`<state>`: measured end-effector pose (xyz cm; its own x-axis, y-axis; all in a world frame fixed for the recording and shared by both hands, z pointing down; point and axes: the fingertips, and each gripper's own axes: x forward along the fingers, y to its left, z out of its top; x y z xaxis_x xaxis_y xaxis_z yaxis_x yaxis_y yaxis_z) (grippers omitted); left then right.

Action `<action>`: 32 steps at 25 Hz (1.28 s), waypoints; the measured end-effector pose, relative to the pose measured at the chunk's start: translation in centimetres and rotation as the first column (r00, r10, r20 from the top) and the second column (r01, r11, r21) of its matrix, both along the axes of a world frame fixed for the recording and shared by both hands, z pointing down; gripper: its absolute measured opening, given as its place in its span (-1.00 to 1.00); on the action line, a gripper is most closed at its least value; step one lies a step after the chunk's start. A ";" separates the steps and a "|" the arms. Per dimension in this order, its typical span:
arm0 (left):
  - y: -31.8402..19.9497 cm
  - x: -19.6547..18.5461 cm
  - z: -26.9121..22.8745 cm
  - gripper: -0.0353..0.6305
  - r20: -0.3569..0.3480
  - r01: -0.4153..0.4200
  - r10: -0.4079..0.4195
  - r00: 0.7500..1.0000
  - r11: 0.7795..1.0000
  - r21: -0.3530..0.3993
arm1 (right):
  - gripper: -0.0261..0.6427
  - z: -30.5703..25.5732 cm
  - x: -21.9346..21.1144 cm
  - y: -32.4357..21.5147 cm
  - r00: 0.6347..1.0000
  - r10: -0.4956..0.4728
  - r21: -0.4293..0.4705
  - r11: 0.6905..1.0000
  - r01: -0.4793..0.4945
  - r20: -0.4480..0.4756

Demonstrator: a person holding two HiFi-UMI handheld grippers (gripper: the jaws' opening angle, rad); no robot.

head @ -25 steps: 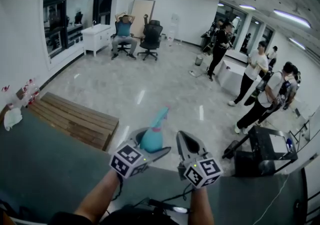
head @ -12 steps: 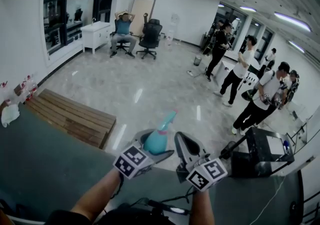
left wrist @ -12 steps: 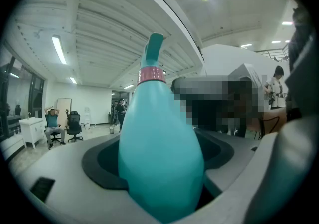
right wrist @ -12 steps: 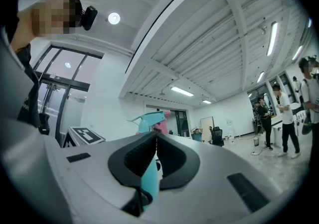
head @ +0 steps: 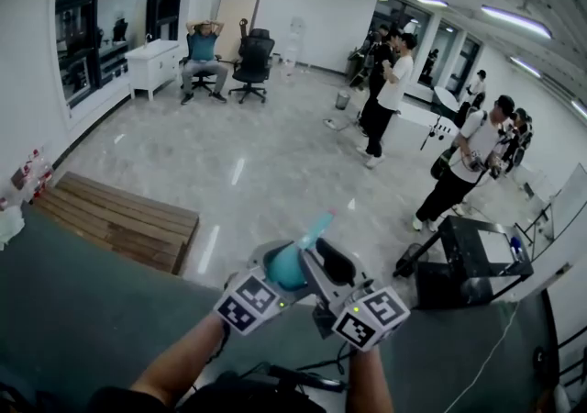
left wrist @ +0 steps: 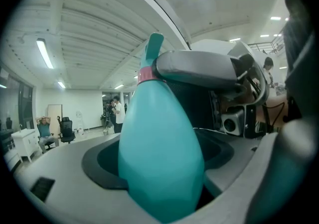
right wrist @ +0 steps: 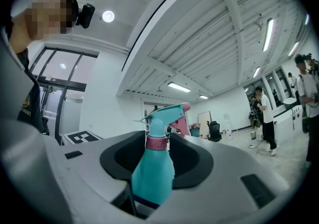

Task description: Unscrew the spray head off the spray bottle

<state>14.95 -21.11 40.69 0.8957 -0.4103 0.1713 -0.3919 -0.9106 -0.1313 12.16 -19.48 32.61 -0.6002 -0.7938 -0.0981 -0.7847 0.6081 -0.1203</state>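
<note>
**While left gripper (head: 281, 257) clamps bottle (head: 288, 268), right jaws stand open round its neck**

Left forearm (head: 179, 365) and right forearm (head: 365, 382) reach forward side by side from the bottom of head view. Both grippers point roughly level and angle in to meet. Left jaws are closed on the bottle's fat lower body, holding it in the air above the far edge of the table (head: 73, 310). It tilts up and away. Right gripper (head: 321, 260) sits just beside the left. Its jaws have just been opening and stand apart, with the bottle between them. One right jaw lies against the neck area; whether it touches, can't tell. The bottle is teal with a pink collar (right wrist: 157, 142). The teal spray head (right wrist: 167, 114) is on, with a pink trigger (right wrist: 181, 124).
</note>
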 end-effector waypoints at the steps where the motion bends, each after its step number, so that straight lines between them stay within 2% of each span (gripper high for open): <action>1: 0.2 0.3 0.2 0.37 0.011 -0.009 0.009 1.000 1.000 0.011 | -0.48 0.2 0.1 0.1 1.000 0.000 0.000 1.000 0.000 -0.009; 4: 0.9 0.9 0.5 0.37 0.027 -0.050 0.049 0.998 0.998 0.029 | -0.49 0.5 0.5 0.7 1.000 -0.011 0.010 1.000 0.011 -0.021; 14: 2.8 0.9 0.8 0.37 0.044 -0.196 0.195 0.980 0.980 0.031 | -0.52 1.0 1.3 2.0 0.994 -0.102 -0.006 0.995 0.102 0.032; 19: 4.2 0.6 0.5 0.37 0.035 -0.306 0.305 0.952 0.952 0.015 | -0.53 0.7 1.2 2.9 0.981 -0.182 0.007 0.983 0.182 0.073; 23: 5.5 0.6 0.6 0.37 0.029 -0.405 0.405 0.914 0.914 -0.025 | -0.53 1.0 1.2 3.6 0.967 -0.244 0.012 0.970 0.243 0.073; 25: 5.9 0.4 0.7 0.37 0.032 -0.427 0.428 0.903 0.904 -0.029 | -0.51 1.2 1.0 3.9 0.959 -0.273 0.015 0.962 0.273 0.078; 28: 5.6 0.1 1.0 0.37 0.021 -0.409 0.409 0.912 0.912 -0.023 | -0.50 1.5 0.5 3.7 0.961 -0.267 0.026 0.964 0.266 0.072; 32: 3.9 0.4 1.1 0.37 0.002 -0.308 0.308 0.951 0.951 -0.006 | -0.46 1.6 1.1 2.7 0.986 -0.156 0.016 0.988 0.156 0.062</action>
